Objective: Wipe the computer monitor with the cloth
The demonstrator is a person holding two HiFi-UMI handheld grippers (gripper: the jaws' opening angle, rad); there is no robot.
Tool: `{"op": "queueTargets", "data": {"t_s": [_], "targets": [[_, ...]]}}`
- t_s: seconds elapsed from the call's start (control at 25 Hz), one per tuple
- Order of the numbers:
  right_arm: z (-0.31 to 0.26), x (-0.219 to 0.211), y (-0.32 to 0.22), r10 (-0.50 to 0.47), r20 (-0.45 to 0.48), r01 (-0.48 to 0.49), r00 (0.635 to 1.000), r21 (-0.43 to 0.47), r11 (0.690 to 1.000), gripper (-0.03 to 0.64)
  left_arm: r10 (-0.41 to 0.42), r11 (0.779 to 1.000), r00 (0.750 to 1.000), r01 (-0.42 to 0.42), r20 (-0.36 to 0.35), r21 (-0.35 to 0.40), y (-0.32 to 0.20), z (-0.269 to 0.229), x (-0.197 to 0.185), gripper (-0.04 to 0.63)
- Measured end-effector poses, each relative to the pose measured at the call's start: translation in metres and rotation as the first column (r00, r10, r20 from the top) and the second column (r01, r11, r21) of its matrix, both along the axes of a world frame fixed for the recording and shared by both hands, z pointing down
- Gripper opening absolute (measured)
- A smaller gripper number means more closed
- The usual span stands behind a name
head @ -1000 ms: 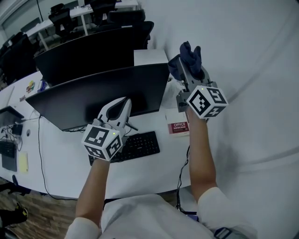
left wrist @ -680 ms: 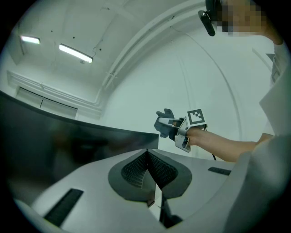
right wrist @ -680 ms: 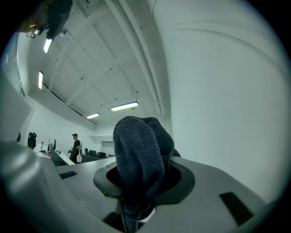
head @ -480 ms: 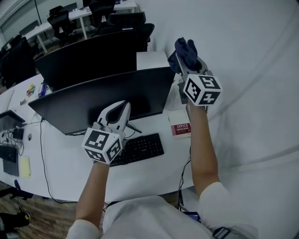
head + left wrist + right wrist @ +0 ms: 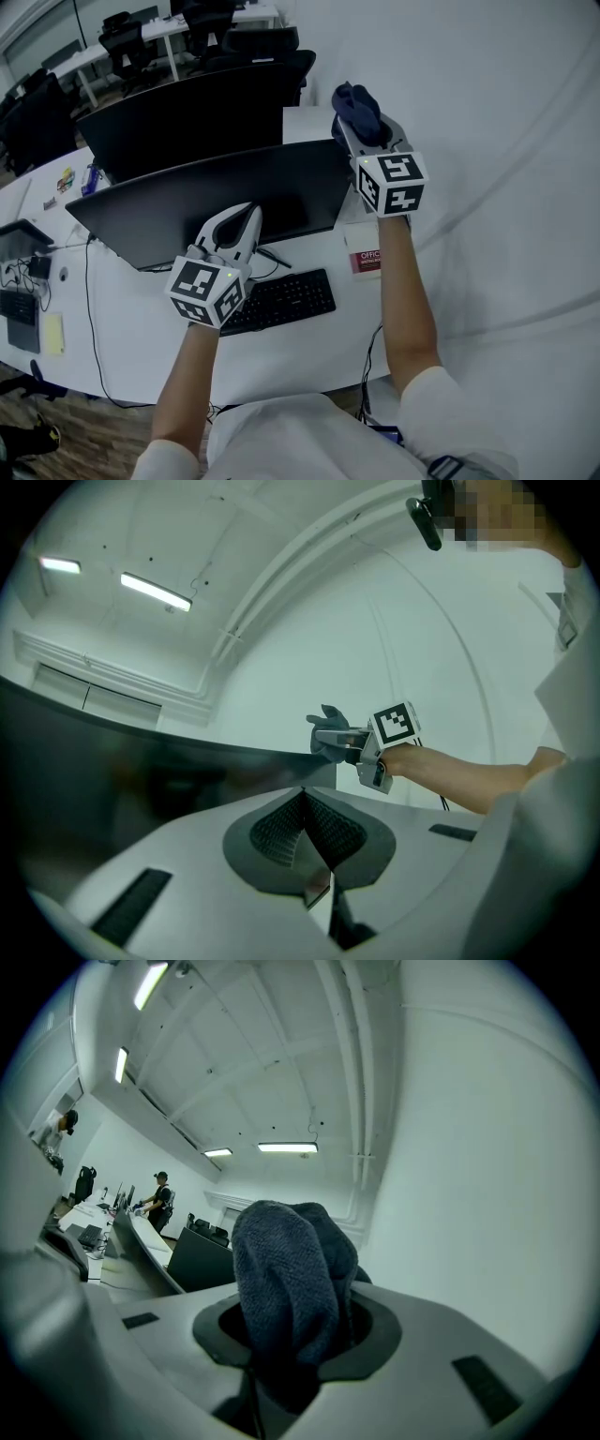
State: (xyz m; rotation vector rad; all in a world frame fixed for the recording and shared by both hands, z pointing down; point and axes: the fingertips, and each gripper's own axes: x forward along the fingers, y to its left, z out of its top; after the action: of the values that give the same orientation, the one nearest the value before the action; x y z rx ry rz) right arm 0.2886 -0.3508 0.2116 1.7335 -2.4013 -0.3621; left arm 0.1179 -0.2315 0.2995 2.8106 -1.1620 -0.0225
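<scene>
A wide black monitor (image 5: pixel 206 202) stands on the white desk (image 5: pixel 122 319). My right gripper (image 5: pixel 359 120) is raised at the monitor's top right corner, shut on a dark blue cloth (image 5: pixel 357 106) that bunches up out of its jaws. In the right gripper view the cloth (image 5: pixel 292 1283) fills the space between the jaws. My left gripper (image 5: pixel 241 217) hovers in front of the lower middle of the screen, jaws shut with nothing held. In the left gripper view the monitor's top edge (image 5: pixel 169 747) runs toward the right gripper (image 5: pixel 349 744) and the cloth (image 5: pixel 326 733).
A black keyboard (image 5: pixel 281 300) lies under the screen, a red and white box (image 5: pixel 364 260) to its right. A second monitor (image 5: pixel 187 108) and office chairs (image 5: pixel 267 42) stand behind. A white wall (image 5: pixel 487 141) is close on the right. People stand far off (image 5: pixel 159 1199).
My right gripper has moved left with the cloth, toward the monitor's top right corner. The left gripper has hardly moved.
</scene>
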Motion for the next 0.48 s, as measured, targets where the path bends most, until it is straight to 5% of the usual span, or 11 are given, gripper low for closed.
{"op": "queueTargets", "data": {"t_s": [0.48], "targets": [[0.002, -0.058, 0.003, -0.049, -0.075, 0.048, 0.996, -0.018, 0.999, 0.138, -0.048, 0.999, 0.999, 0.049, -0.008, 0.007, 0.002, -0.007, -0.043, 0.012]]}}
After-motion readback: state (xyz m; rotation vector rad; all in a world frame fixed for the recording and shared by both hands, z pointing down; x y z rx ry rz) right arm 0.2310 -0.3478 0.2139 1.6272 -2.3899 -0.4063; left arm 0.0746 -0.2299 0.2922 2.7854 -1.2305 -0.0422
